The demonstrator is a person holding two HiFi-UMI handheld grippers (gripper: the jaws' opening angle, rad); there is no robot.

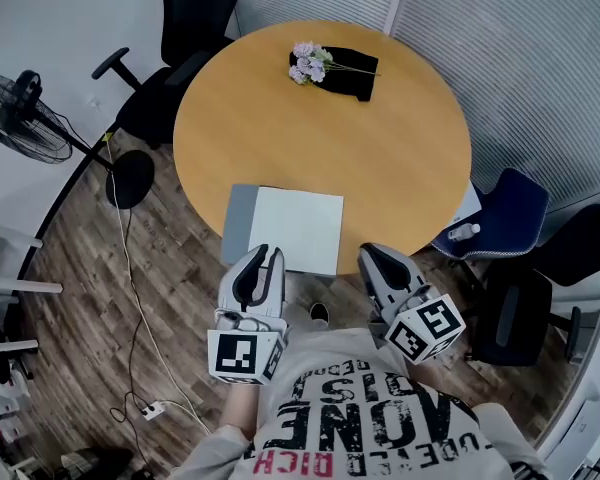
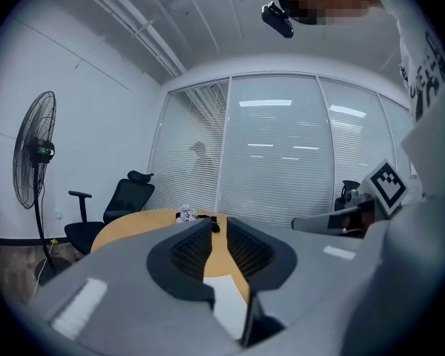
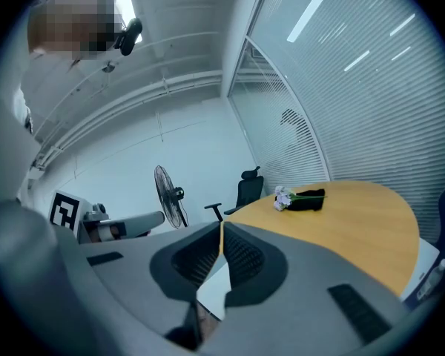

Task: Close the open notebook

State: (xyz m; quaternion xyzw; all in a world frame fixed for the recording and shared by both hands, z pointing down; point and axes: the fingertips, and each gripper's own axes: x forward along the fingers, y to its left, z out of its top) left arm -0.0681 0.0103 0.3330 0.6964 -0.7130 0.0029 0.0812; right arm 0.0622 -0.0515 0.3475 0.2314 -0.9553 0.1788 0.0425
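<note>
Grippers are hovering at the round table's (image 1: 400, 158) near edge, the left gripper (image 1: 264, 255) standing slightly apart and empty and the right gripper (image 1: 372, 253) pinching shut on nothing. Just beyond them the notebook (image 1: 295, 228) is lying flat, its long axis running along that edge, slightly skewed. Flowers (image 1: 305, 63) are resting far across the table, well apart.

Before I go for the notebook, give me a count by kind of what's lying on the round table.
Notebook: 1
Bunch of pale purple flowers: 1
Black cloth item under the flower stems: 1
Total: 3
</note>
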